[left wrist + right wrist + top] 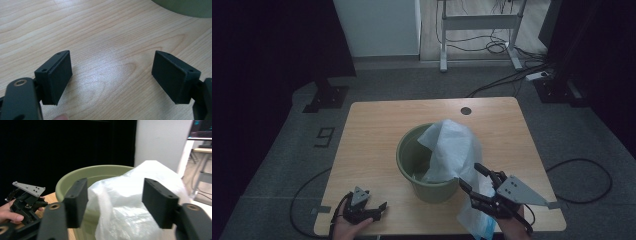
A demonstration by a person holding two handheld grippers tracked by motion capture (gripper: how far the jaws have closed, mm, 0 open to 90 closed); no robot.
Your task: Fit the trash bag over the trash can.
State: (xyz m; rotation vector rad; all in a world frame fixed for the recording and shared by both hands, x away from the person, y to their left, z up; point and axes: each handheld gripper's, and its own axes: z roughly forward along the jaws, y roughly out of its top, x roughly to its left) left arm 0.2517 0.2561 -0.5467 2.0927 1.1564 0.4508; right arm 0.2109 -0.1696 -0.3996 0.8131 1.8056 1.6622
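Plastic bag [451, 150] was draped over the green bucket [409, 150] on the table [372, 125]. Right gripper [472, 181] was spread wide beside the bag, nothing gripped. Left gripper [379, 209] was rested open, well apart. Bucket's bottom was hidden.

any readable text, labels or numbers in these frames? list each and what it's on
"9": dark tape digit on the grey carpet floor, left of the light wooden table.
Screen at the top right of the right gripper view: too blurred to read.
Nothing legible elsewhere.
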